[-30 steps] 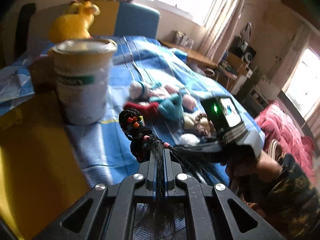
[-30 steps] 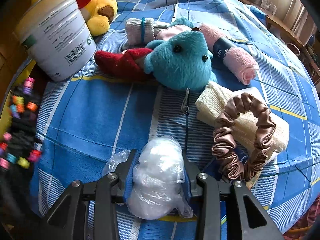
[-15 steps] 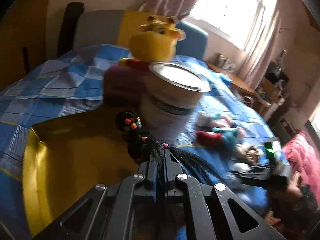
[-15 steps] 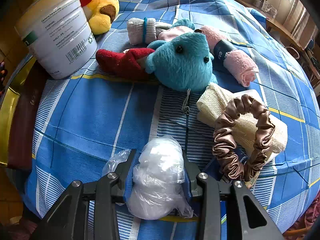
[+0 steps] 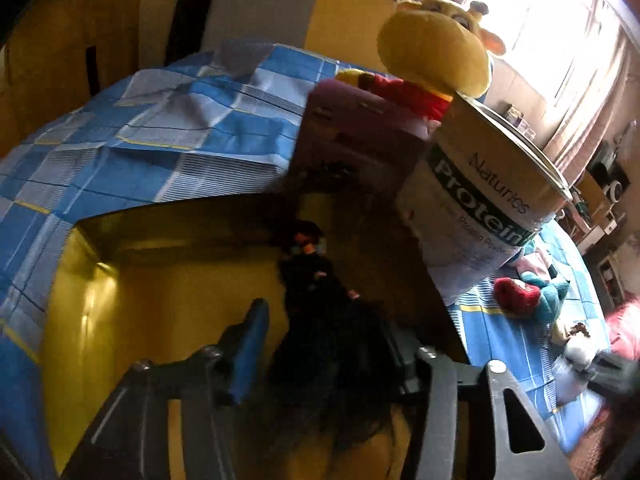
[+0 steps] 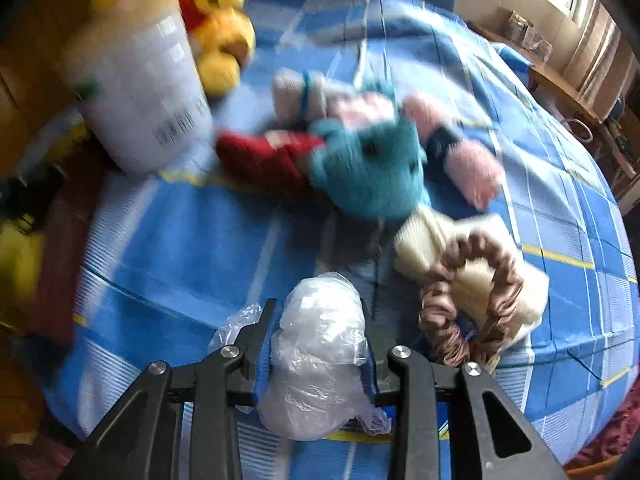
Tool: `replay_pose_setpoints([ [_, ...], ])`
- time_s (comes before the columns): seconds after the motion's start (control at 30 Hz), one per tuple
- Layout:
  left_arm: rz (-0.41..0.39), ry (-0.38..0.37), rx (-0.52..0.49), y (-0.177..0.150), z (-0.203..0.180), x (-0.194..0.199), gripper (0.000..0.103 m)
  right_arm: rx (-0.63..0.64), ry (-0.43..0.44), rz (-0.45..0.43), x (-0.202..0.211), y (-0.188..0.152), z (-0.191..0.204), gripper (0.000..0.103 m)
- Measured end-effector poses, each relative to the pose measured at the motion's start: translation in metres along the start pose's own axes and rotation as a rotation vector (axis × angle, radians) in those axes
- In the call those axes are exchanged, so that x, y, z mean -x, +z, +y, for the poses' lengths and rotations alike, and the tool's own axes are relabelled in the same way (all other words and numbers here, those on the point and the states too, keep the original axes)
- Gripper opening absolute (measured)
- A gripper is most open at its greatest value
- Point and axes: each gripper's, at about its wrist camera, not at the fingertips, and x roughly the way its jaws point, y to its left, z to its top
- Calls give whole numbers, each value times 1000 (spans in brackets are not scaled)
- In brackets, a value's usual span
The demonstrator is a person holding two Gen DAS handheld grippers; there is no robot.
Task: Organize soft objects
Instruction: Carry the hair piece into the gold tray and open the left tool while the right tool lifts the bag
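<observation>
Black braided hair with coloured beads [image 5: 316, 292] lies in the left wrist view, stretched into a yellow tray [image 5: 132, 320] whose dark rim rests on the blue checked bedcover [image 5: 160, 128]. The left gripper [image 5: 324, 344] stands with its jaws spread wide on either side of the hair's loose end; whether the fingers touch the hair I cannot tell. Just beyond the tray stands a white protein tub [image 5: 480, 208], with a purple box [image 5: 360, 140] beside it and a yellow plush toy [image 5: 432, 52] behind. Farther right on the cover lie a red plush piece [image 5: 516, 294] and a teal plush [image 5: 552, 296].

From the right wrist, blurred by motion, the right gripper [image 6: 320, 340] clamps a clear plastic bag of white stuffing [image 6: 320, 352] between its blue-padded fingers. Just right of it a brown satin scrunchie [image 6: 472, 300] lies on a cream cloth [image 6: 424, 240]. Ahead sit the teal plush [image 6: 372, 168], the red piece [image 6: 260, 156], a pink rolled towel [image 6: 468, 160] and a grey rolled sock [image 6: 296, 96]. The tub [image 6: 148, 92] and the yellow toy [image 6: 220, 28] stand at upper left.
</observation>
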Motion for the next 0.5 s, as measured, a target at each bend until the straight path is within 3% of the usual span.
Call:
replay_pose_setpoints([
  [0.17,-5,7,23,-13,13,21,58,-54,-19,-96,29,56,-12,34],
  [0.33,-27,24,53,-27,25,47,64,-182,-90,-145,30,146,-35,34],
  [0.5,-50,57,69,-38,36,65,83,-268,-123,-246,47,247,-23,34],
])
